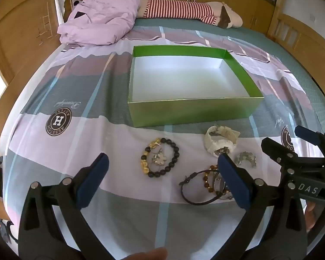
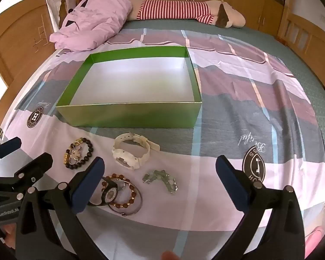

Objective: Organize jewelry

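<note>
Green cardboard box (image 1: pixel 190 110), open with a white inside, sits on a patterned bedsheet (image 2: pixel 260 112). Just in front of the box lie a white watch (image 2: pixel 132 151), a black-and-gold bead bracelet (image 1: pixel 160 158), a tangle of bangles (image 2: pixel 121 192) and a pale green bracelet (image 2: pixel 162 178). Left gripper (image 1: pixel 162 173) and right gripper (image 2: pixel 160 173) hover nearer than the box, fingers spread, holding nothing.
</note>
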